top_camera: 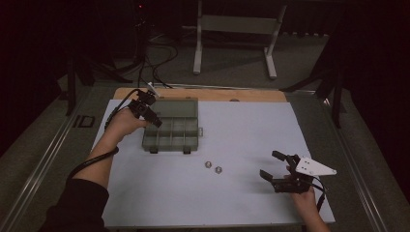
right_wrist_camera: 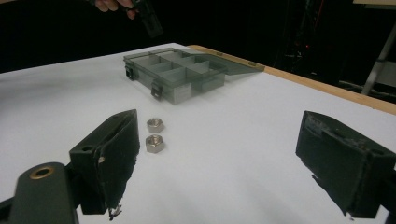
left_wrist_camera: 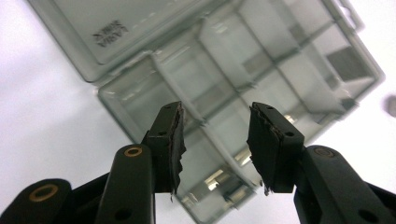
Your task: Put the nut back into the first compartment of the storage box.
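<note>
A smoky clear compartment box (top_camera: 172, 126) lies open on the white table top, its lid (top_camera: 178, 107) folded flat behind it; its cells (left_wrist_camera: 243, 79) look empty. My left gripper (top_camera: 153, 119) hovers open over the box's left end, its jaws apart above a corner cell (left_wrist_camera: 215, 135). Two metal nuts (top_camera: 208, 165) (top_camera: 218, 169) lie side by side in front of the box, also seen as the far nut (right_wrist_camera: 155, 124) and the near nut (right_wrist_camera: 154, 143). My right gripper (top_camera: 273, 166) rests open at the right front, jaws wide, pointing toward the nuts and some way from them.
The white sheet (top_camera: 241, 130) covers a wooden table with a bare strip (top_camera: 251, 94) at the back. Beyond it stand a white frame (top_camera: 234, 24) and cables (top_camera: 159, 63) on the floor. The box's latches (top_camera: 186, 151) face the front edge.
</note>
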`<state>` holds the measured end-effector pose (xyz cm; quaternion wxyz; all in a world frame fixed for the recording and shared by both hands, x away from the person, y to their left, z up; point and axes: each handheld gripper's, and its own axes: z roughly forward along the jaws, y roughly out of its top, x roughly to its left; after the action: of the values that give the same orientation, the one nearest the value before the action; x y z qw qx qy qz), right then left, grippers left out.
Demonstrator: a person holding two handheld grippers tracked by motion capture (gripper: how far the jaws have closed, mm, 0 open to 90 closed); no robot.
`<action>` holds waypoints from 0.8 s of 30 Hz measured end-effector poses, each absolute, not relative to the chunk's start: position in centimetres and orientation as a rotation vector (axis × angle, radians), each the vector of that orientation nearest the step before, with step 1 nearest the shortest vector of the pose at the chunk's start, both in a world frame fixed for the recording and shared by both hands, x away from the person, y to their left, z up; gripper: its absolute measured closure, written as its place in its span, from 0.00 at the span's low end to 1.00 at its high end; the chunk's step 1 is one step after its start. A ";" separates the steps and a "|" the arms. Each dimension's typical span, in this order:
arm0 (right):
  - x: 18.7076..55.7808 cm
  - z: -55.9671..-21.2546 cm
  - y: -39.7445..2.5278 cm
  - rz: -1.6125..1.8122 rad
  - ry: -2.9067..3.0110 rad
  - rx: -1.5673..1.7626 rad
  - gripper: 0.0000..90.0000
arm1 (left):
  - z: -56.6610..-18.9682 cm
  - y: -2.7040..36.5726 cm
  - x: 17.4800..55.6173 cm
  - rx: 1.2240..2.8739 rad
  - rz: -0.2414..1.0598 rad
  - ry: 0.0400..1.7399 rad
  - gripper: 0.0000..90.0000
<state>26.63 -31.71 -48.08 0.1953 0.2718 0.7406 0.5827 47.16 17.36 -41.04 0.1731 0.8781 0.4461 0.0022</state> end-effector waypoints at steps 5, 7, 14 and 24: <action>26.6 -48.1 -31.7 1.634 2.075 0.763 0.15 | -40.6 16.5 45.8 2.538 -0.010 1.174 0.60; 26.6 -48.1 -31.7 1.633 2.077 0.763 0.15 | -40.4 16.2 45.2 2.547 -0.032 1.126 0.59; 26.6 -48.1 -31.6 1.637 2.079 0.760 0.15 | -40.2 15.1 43.7 2.585 -0.086 0.989 0.48; 26.6 -48.1 -31.6 1.639 2.080 0.761 0.15 | -39.7 12.3 41.3 2.631 -0.115 0.736 0.47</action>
<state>26.65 -31.60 -48.06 0.1921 0.2712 0.7408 0.5837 41.25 12.28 -39.72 0.2020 0.9423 0.2637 -0.0412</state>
